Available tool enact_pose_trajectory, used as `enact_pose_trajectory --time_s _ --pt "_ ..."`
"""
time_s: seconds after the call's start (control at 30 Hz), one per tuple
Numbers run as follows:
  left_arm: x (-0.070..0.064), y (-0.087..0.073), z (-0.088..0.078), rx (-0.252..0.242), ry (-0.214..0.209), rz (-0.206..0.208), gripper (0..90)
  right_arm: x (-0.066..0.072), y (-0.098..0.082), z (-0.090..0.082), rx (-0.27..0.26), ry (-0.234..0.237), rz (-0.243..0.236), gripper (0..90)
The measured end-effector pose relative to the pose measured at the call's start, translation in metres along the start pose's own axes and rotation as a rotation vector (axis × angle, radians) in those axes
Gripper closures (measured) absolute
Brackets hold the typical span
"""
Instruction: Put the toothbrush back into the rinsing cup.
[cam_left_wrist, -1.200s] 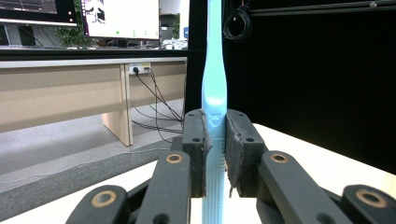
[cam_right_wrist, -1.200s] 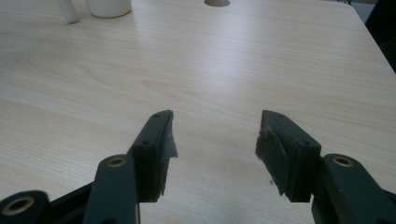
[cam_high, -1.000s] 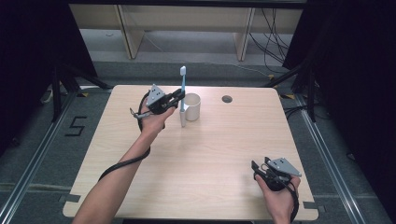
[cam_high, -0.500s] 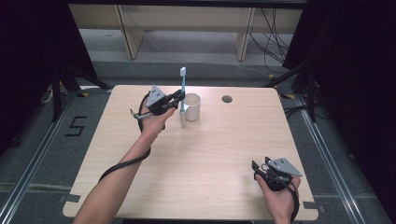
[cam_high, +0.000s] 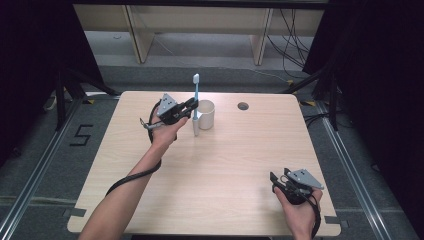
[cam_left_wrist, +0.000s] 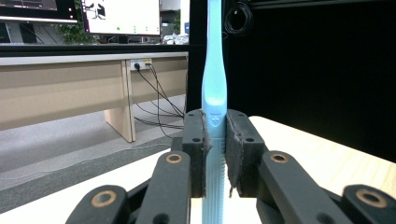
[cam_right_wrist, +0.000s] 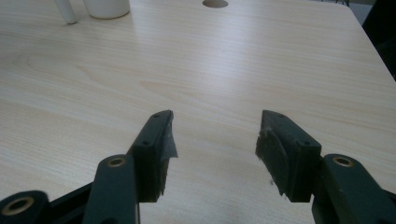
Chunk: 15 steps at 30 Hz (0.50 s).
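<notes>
Pale wood desk (cam_high: 215, 175), its front right corner taken by the right claw (cam_high: 276, 183), whose jaws stand wide with nothing between them and only bare wood ahead. Near the far edge, left of centre, stands a white cup (cam_high: 205, 114). Just beside the cup, on its left, the left claw (cam_high: 190, 107) clamps narrowly on a light blue toothbrush (cam_high: 196, 102), held upright with the white bristle head on top and the lower end close to the desk beside the cup, not inside it.

The likely trouble, as a judgement: the pads pinch only a short stretch of a slim, smooth handle, so the toothbrush could pivot or slip as it is lifted over the rim. Its lower end might also catch the lip and tip the light cup over.

Writing: a "5" (cam_high: 82, 134) is marked on the floor left of the desk. A small embossed mark on the handle (cam_left_wrist: 214, 119) is too small to read.
</notes>
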<state>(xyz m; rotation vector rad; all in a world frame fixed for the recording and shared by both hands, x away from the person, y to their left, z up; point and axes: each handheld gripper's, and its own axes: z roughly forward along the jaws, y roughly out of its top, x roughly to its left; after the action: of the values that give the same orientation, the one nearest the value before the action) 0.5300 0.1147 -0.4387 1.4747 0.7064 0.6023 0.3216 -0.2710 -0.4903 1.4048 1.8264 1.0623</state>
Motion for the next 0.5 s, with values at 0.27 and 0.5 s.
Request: enact_pose_trajectory --time_s 0.27,0.5 --pt "0.0001 -0.002 -0.0002 0.005 0.0 -0.001 78.3 0.0 -0.0005 0.0006 -0.003 -0.003 -0.01 45.7" --pt "0.0001 -0.0034 -0.0006 0.005 0.0 -0.002 78.3 -0.0003 -0.0007 0.0007 -0.004 0.0 -0.009 45.7"
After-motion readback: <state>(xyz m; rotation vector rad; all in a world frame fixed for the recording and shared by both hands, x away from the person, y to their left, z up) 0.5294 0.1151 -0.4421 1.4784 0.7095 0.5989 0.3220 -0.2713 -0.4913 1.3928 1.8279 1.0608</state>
